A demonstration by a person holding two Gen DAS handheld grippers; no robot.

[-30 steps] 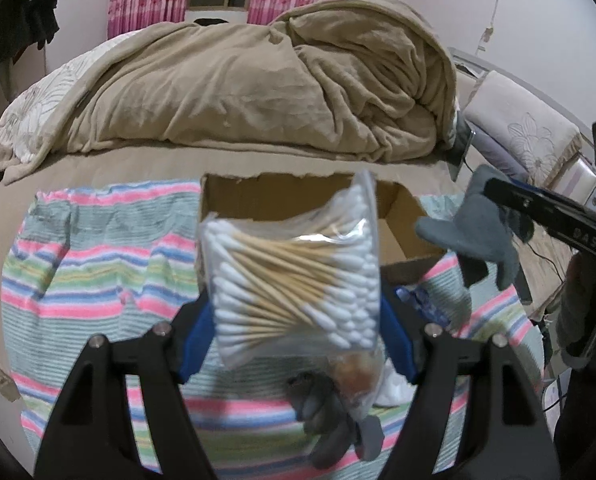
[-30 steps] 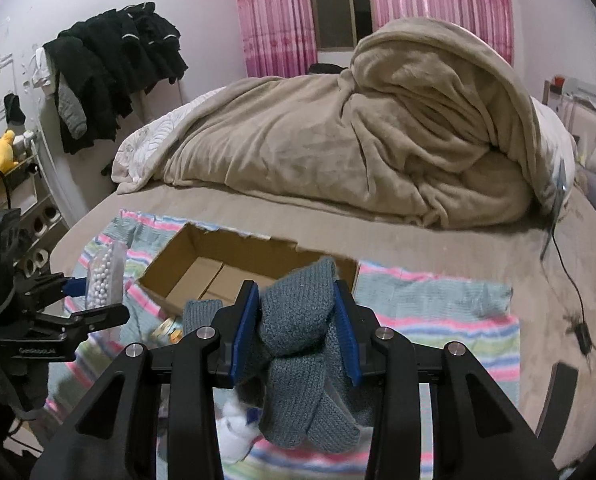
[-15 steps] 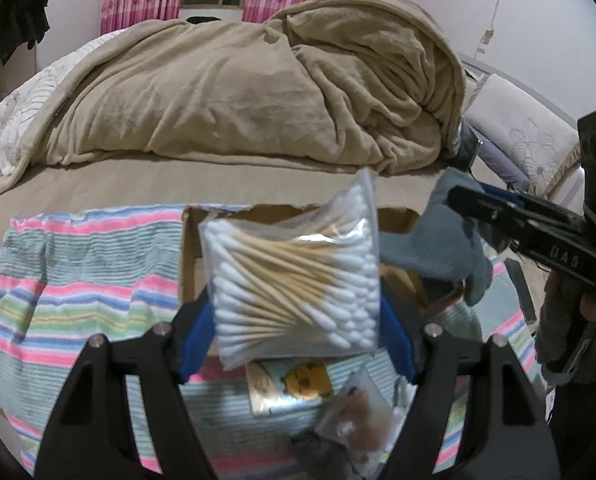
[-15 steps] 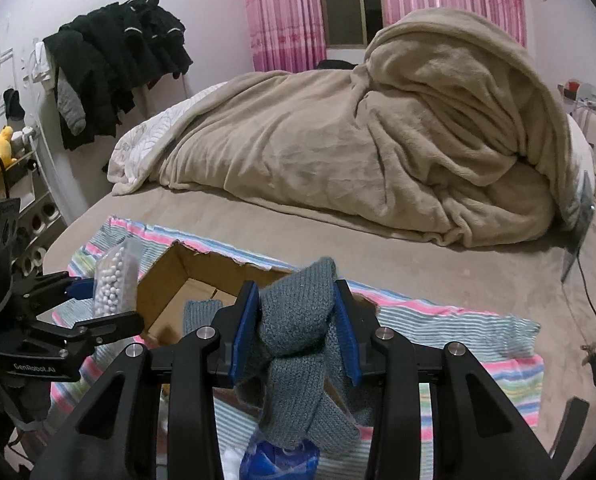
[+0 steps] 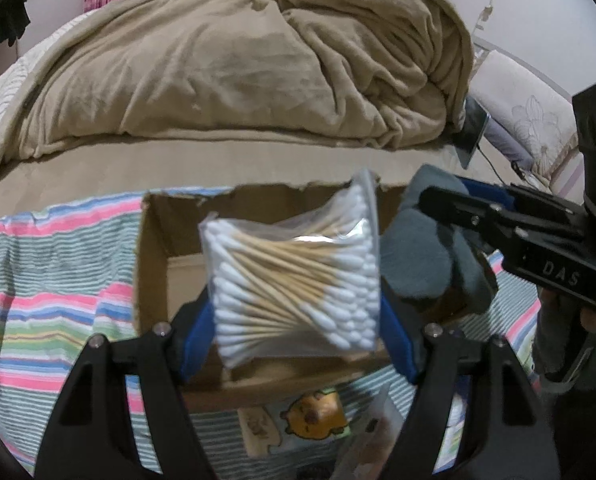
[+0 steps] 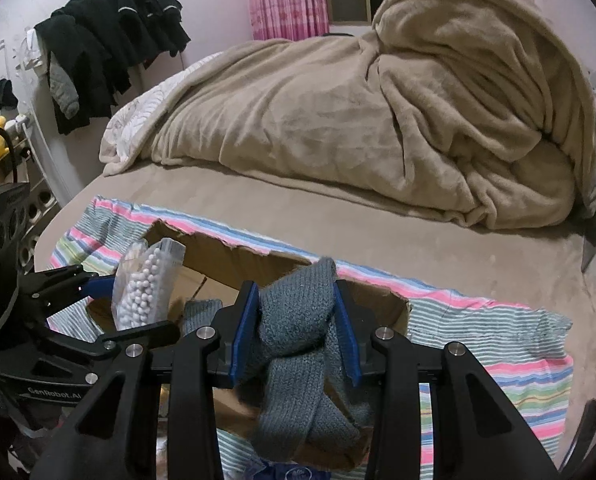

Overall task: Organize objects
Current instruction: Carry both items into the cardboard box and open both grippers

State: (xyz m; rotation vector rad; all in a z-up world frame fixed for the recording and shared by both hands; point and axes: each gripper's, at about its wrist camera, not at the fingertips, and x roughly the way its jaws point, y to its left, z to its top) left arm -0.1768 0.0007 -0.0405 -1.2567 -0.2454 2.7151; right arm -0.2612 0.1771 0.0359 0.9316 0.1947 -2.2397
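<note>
Our left gripper [image 5: 295, 316] pinches a clear bag of cotton swabs [image 5: 293, 276] between its blue pads, the bag standing upright with the wooden sticks running crosswise. Our right gripper [image 6: 295, 332] is pressed tight on a bundle of grey knitted socks [image 6: 298, 344], whose loose ends hang down below the pads. We hold both over an open cardboard box [image 5: 165, 248], the swabs above its middle and the socks above its right end. In the left wrist view the right gripper [image 5: 442, 216] reaches in from the right edge with the socks [image 5: 422, 264] just beside the swabs. The box sits on a striped cloth [image 5: 37, 292] spread along the near edge of the bed [image 6: 438, 248]. A card with a cartoon animal [image 5: 310, 412] lies on the cloth against the near wall of the box. A tan blanket [image 6: 378, 116] is heaped across the far side of the bed, and dark clothes [image 6: 109, 44] hang on the wall at left
</note>
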